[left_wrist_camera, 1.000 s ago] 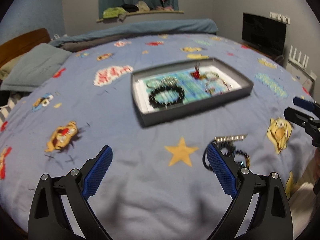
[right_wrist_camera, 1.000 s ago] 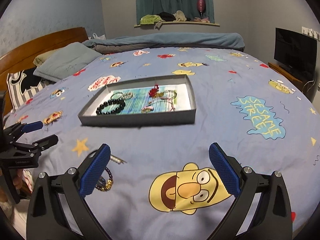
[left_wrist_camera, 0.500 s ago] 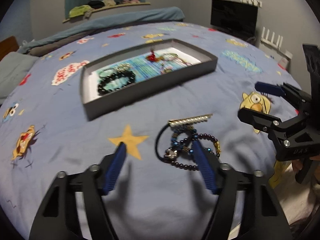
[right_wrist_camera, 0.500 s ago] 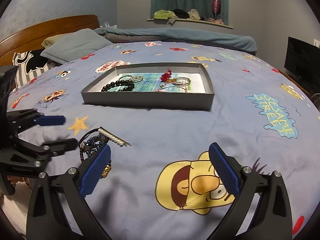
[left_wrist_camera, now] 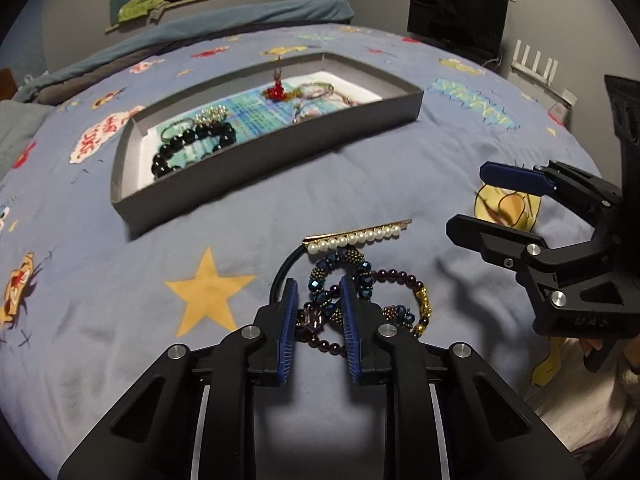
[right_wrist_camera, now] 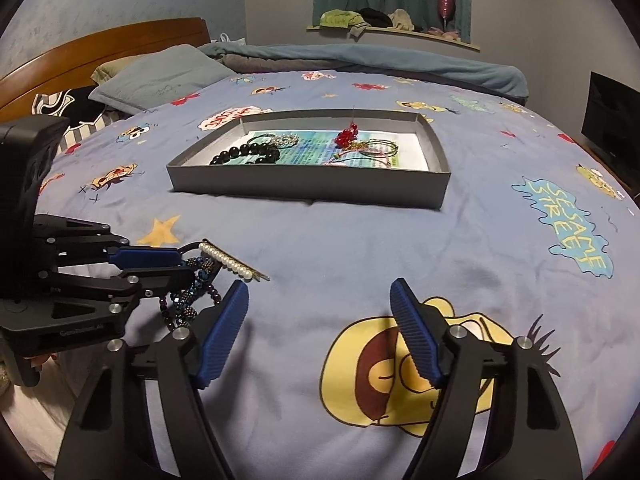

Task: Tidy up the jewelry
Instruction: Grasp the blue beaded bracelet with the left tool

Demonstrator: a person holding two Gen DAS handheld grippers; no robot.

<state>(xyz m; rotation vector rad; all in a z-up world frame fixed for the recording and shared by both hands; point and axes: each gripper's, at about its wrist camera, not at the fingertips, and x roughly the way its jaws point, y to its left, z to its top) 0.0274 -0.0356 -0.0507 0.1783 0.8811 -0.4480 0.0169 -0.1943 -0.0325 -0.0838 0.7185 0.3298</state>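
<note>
Blue beaded bracelet (left_wrist_camera: 320,300), faceted and glinting, lies tangled with a purple bead strand (left_wrist_camera: 400,280) between the left gripper's (left_wrist_camera: 318,300) narrowed jaws, not clearly pinched. Beyond: pearl hair clip (left_wrist_camera: 356,236), then gray tray (left_wrist_camera: 280,152). Right gripper (right_wrist_camera: 320,320) spread wide alongside.

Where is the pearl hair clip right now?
The pearl hair clip lies on the blue bedspread, at the far edge of the tangled bracelet pile, between that pile and the grey tray. In the right wrist view it sits low left.
</note>
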